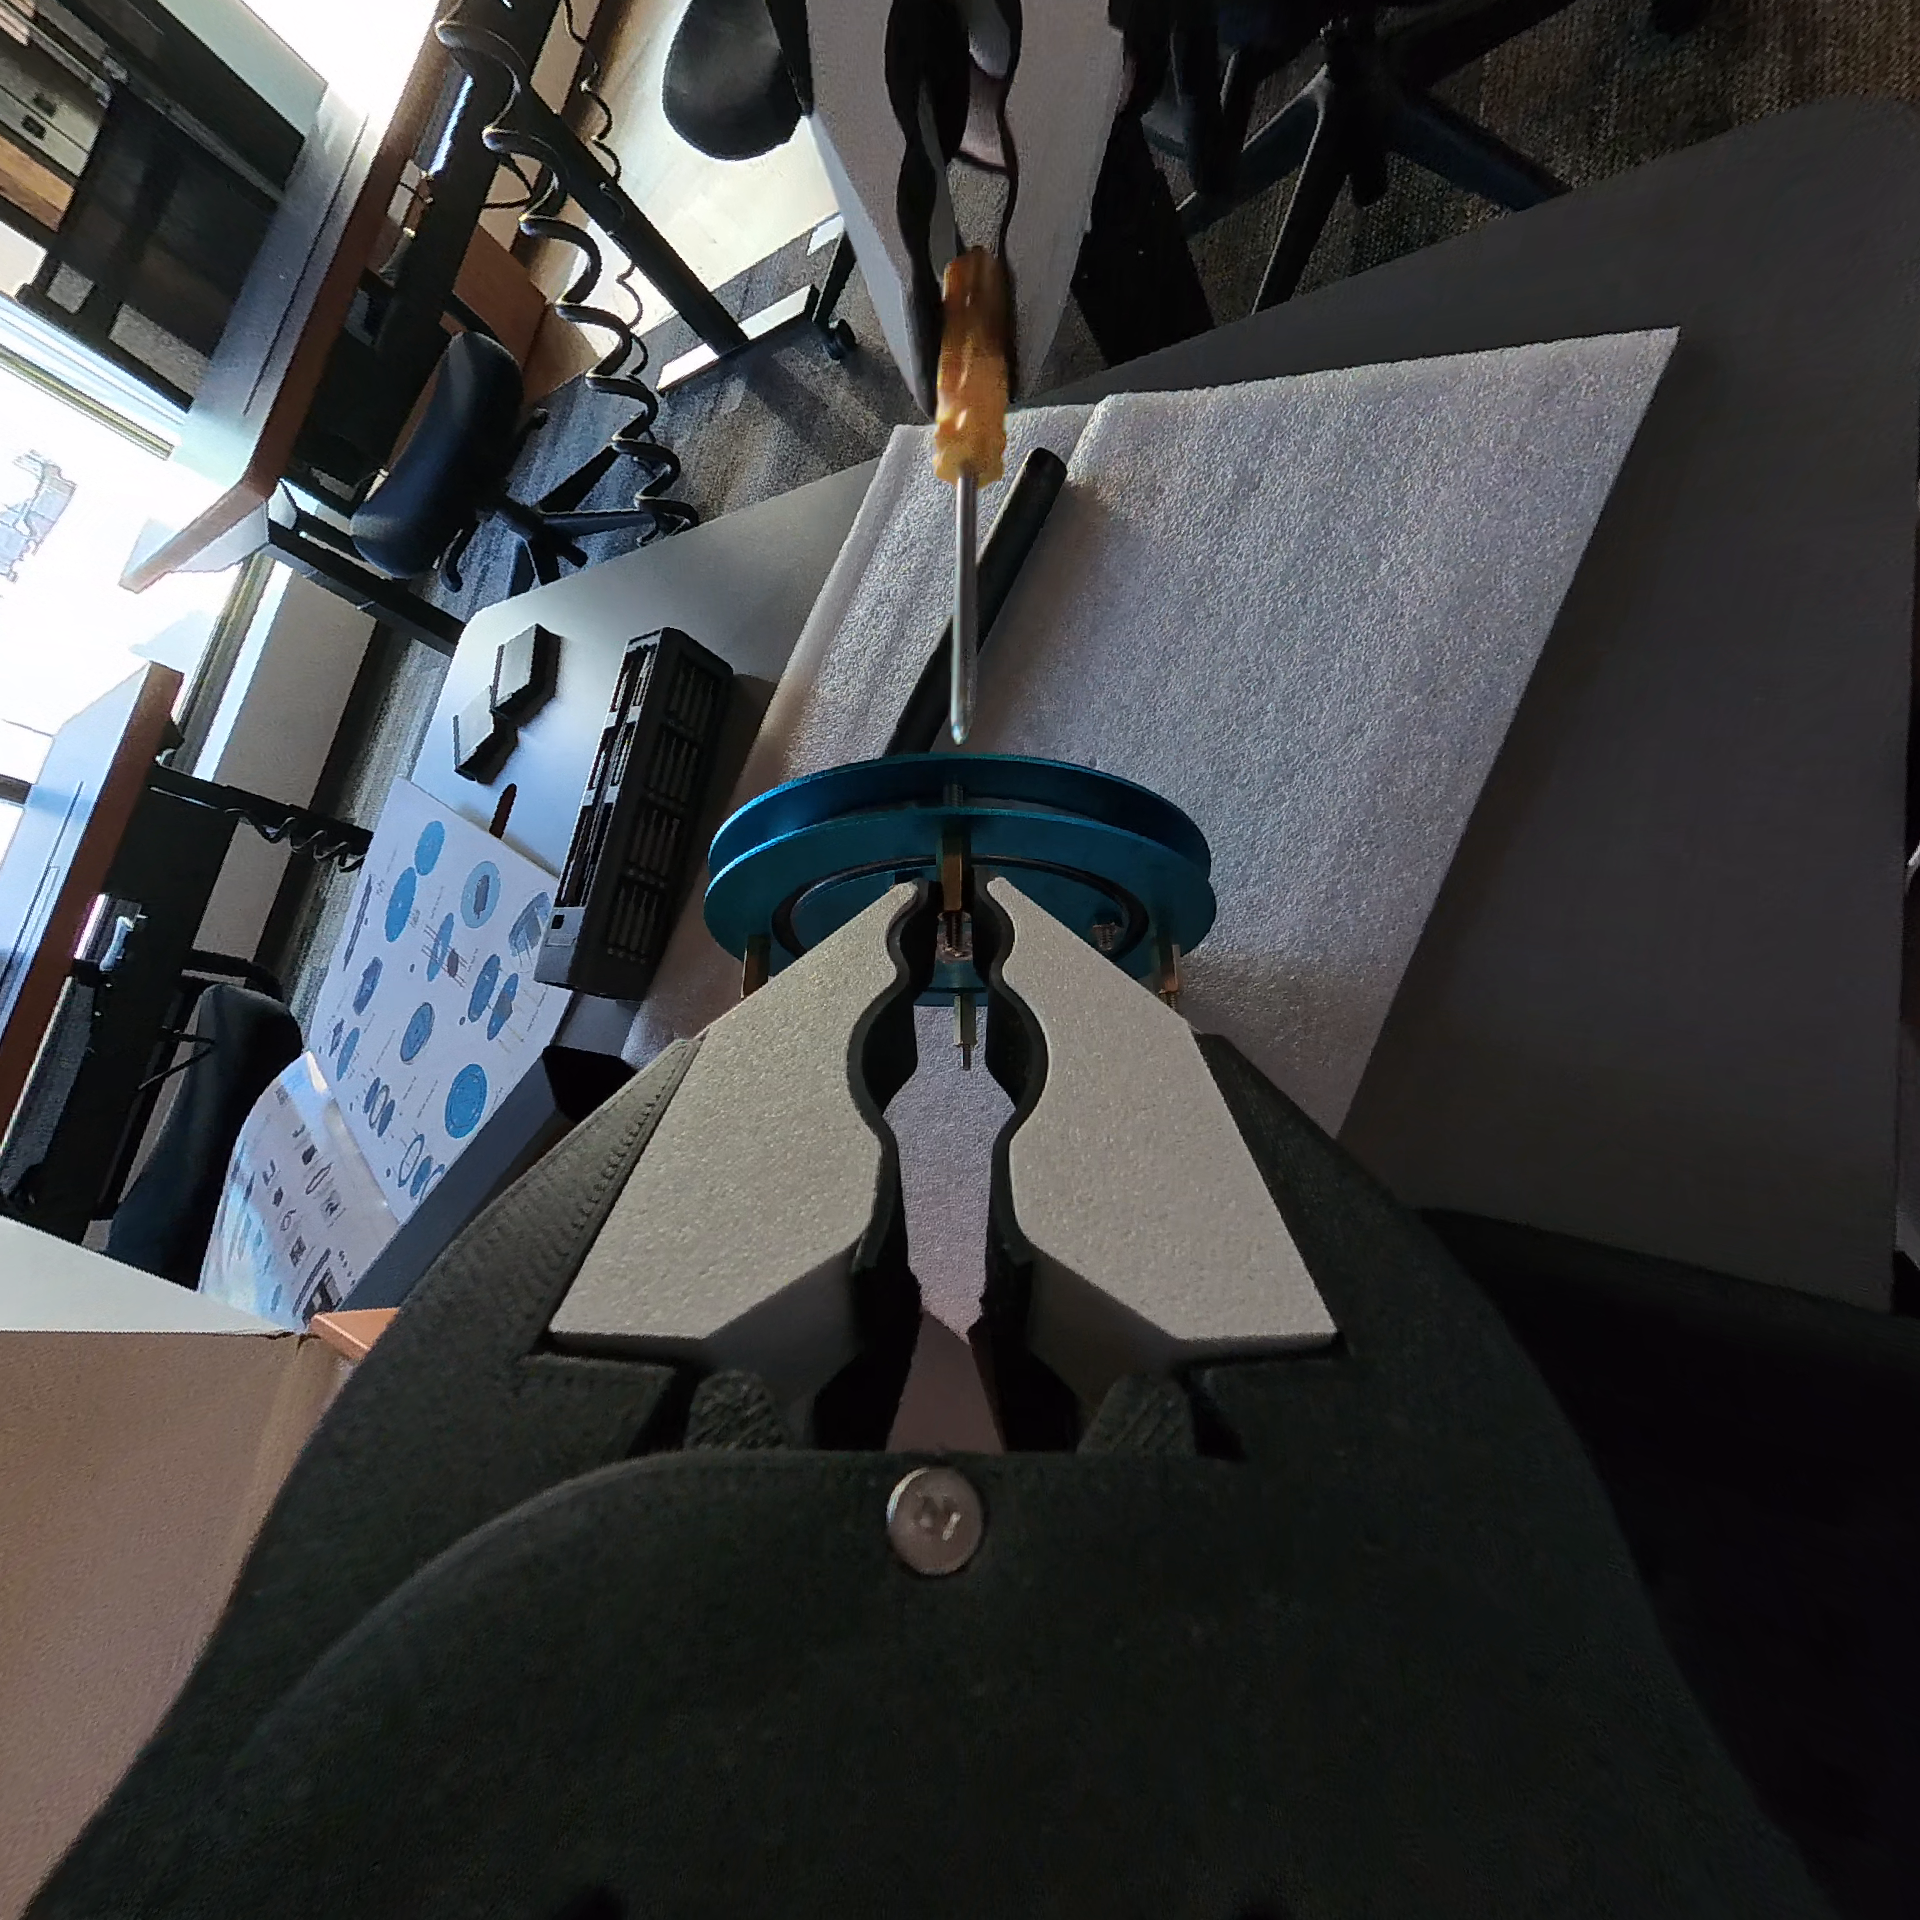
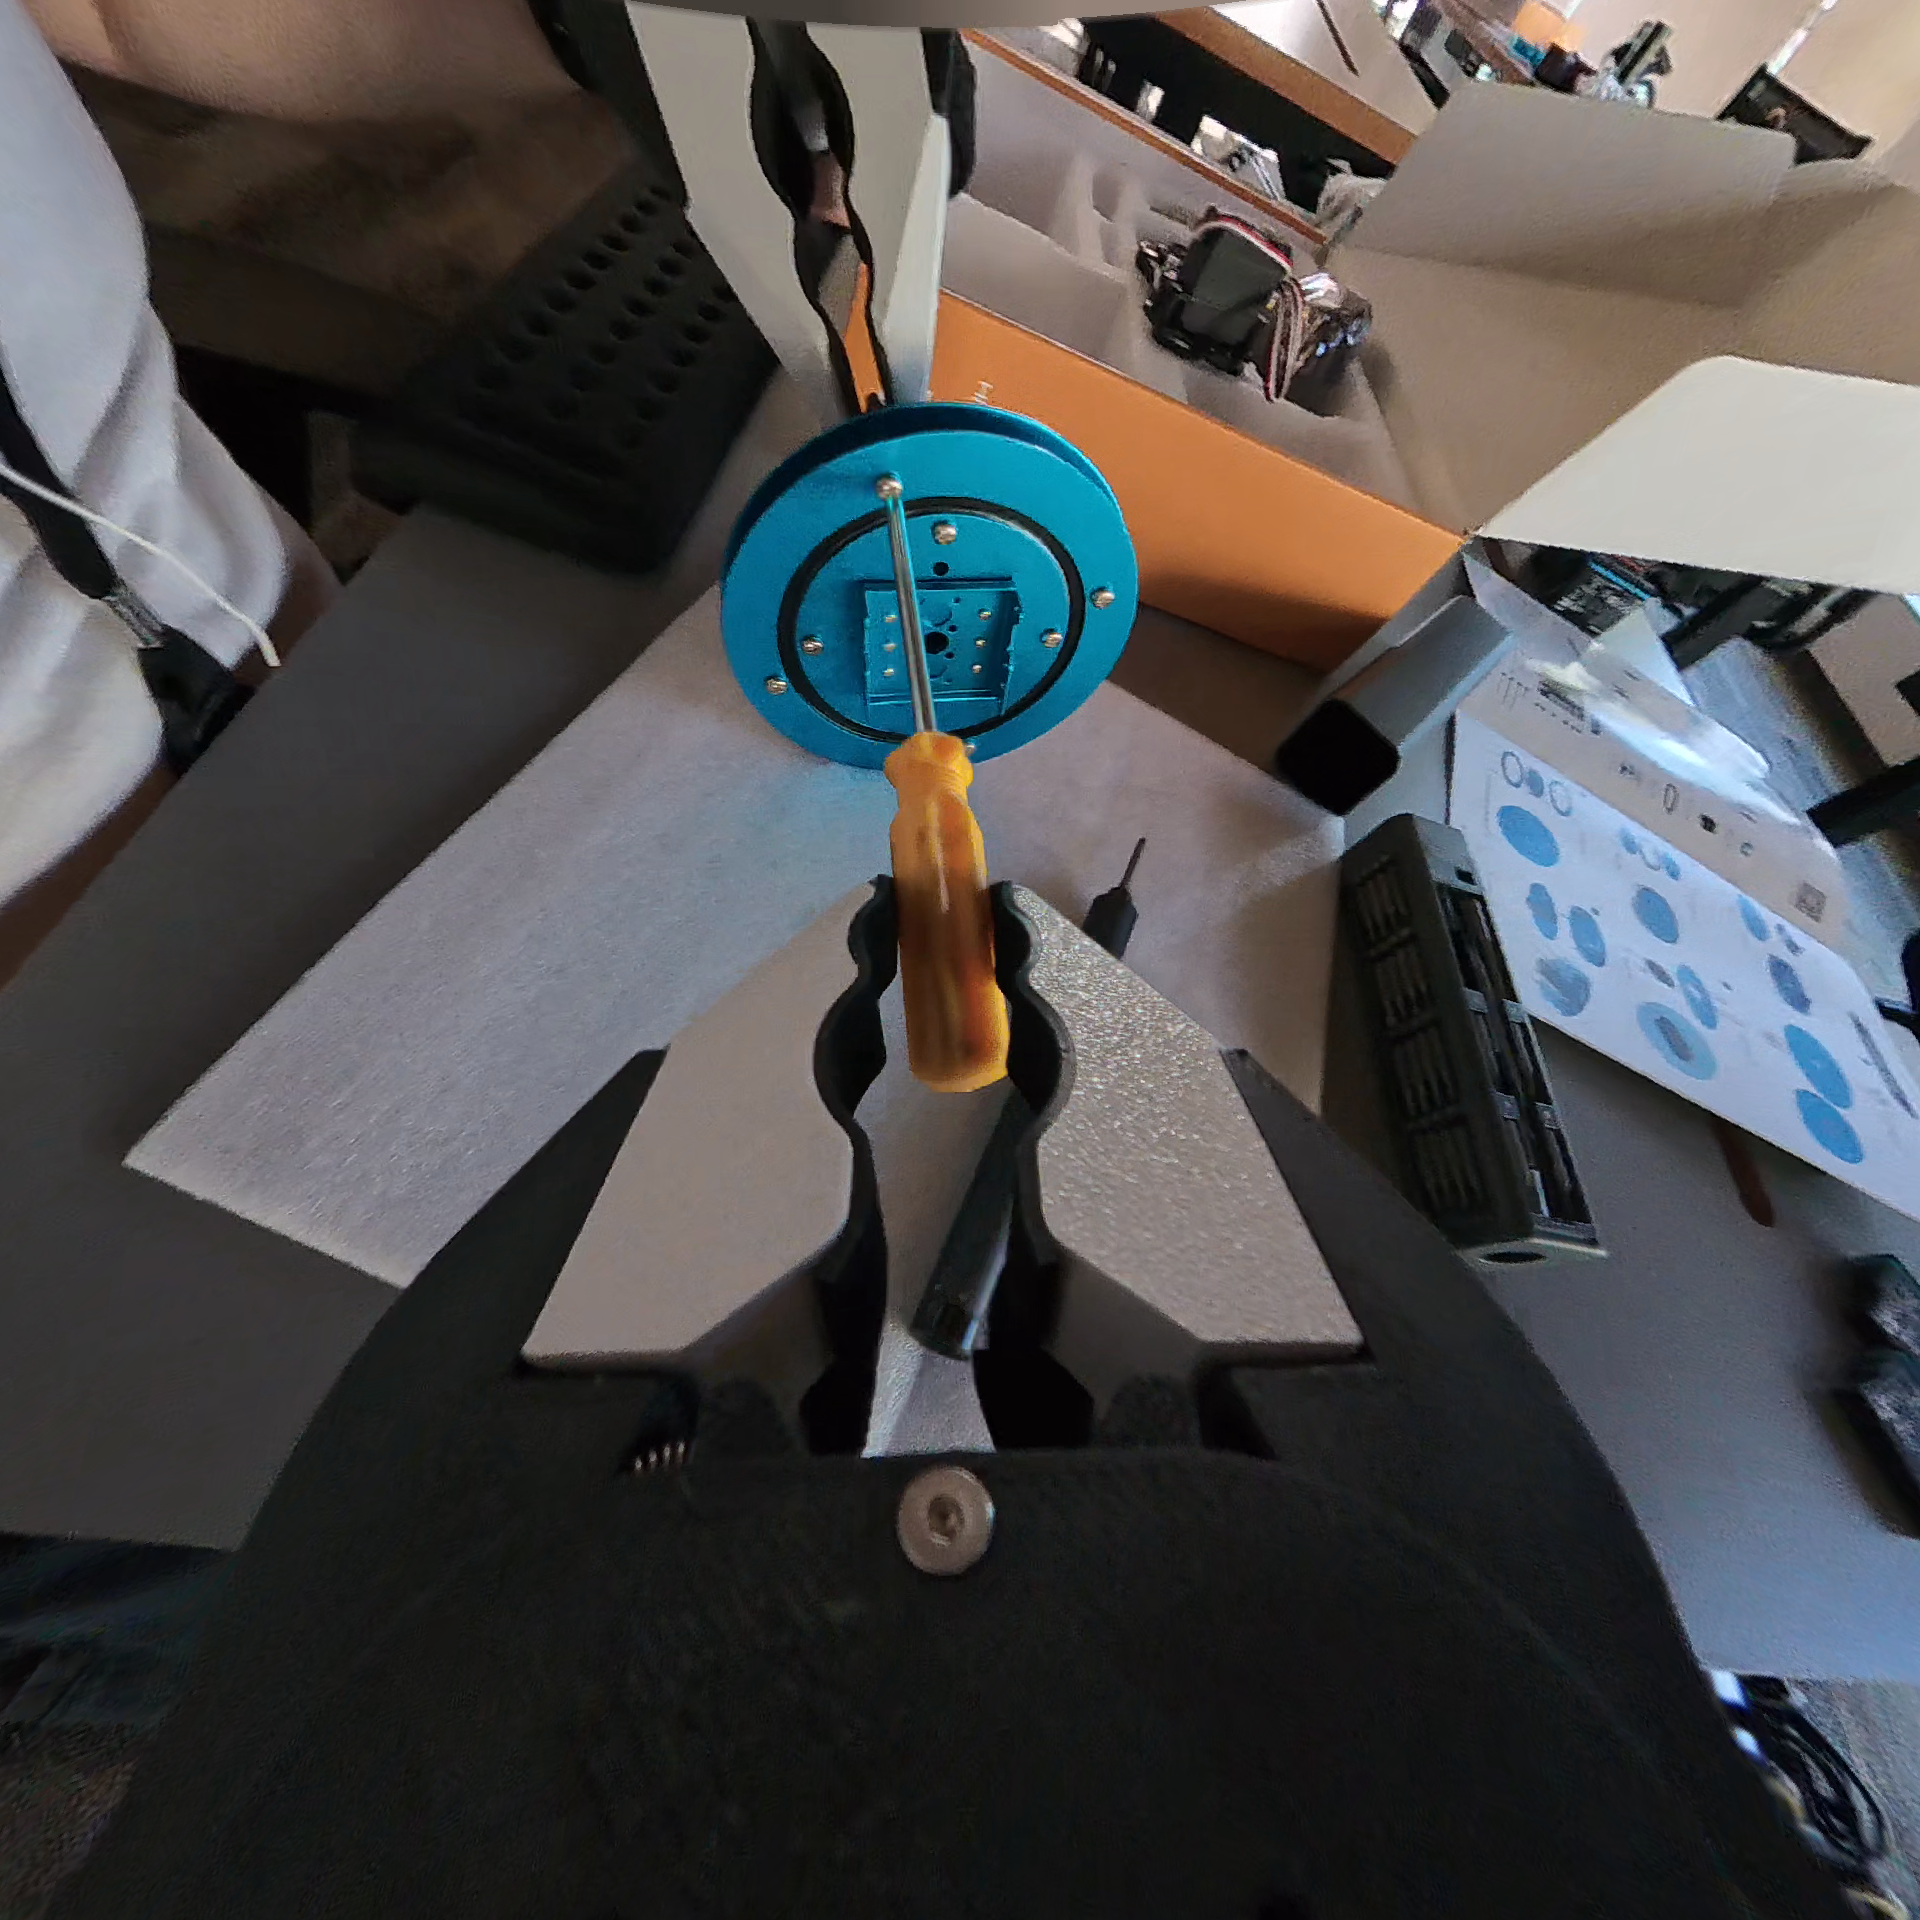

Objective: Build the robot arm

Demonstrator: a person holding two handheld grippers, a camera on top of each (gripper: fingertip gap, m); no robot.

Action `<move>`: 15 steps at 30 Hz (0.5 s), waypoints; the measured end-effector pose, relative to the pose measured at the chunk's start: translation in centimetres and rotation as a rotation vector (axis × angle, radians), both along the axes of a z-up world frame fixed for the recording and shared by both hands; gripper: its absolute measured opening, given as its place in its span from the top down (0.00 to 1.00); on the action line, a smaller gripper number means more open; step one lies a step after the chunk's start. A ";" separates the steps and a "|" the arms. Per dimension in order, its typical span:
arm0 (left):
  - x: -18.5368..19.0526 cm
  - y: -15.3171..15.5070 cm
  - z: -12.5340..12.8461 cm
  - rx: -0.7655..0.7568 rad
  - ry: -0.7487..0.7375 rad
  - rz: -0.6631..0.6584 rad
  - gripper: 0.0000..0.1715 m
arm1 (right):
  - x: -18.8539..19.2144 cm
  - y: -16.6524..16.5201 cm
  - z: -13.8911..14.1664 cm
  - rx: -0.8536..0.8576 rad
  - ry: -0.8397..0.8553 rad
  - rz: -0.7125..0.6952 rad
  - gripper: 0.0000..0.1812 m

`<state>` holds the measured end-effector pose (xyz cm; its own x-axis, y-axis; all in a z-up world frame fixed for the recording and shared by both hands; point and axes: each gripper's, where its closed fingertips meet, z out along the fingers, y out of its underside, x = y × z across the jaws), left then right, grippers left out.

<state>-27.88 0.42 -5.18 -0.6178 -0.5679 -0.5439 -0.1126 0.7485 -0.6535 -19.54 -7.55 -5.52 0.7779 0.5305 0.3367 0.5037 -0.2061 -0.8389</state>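
Note:
My left gripper (image 1: 953,914) is shut on a blue two-disc assembly (image 1: 961,831), its fingertips closed on a brass standoff between the plates. It holds the assembly on edge above the white foam pad (image 1: 1351,623). My right gripper (image 2: 940,904) is shut on the orange handle of a screwdriver (image 2: 940,935). The screwdriver's shaft runs across the blue disc's face (image 2: 997,582), and its tip sits at a rim screw (image 2: 888,486). In the left wrist view the screwdriver (image 1: 971,364) comes from above with its tip at the disc's edge. A black driver (image 1: 987,592) lies on the foam.
A black bit case (image 2: 1455,1039) and a printed sheet with blue diagrams (image 2: 1683,935) lie to the right. An open orange-edged box (image 2: 1195,488) stands behind the disc, with black perforated foam (image 2: 582,395) to the left. A person's white sleeve (image 2: 83,416) is at far left. The grippers' ends are close to 12 centimetres from one another. My right tips are about 12 centimetres from the blue disc's face (image 2: 997,582), my left tips only 4 centimetres.

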 end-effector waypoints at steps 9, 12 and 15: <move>-0.1 0.1 0.0 0.004 0.001 0.000 0.97 | -0.4 0.4 0.2 0.008 -0.027 -0.008 0.91; 0.0 0.1 0.0 0.001 0.000 -0.002 0.98 | -0.4 0.2 0.5 0.019 -0.021 -0.010 0.91; 0.0 0.0 0.0 -0.001 0.000 -0.004 0.98 | -0.6 0.2 0.4 0.014 -0.026 -0.004 0.91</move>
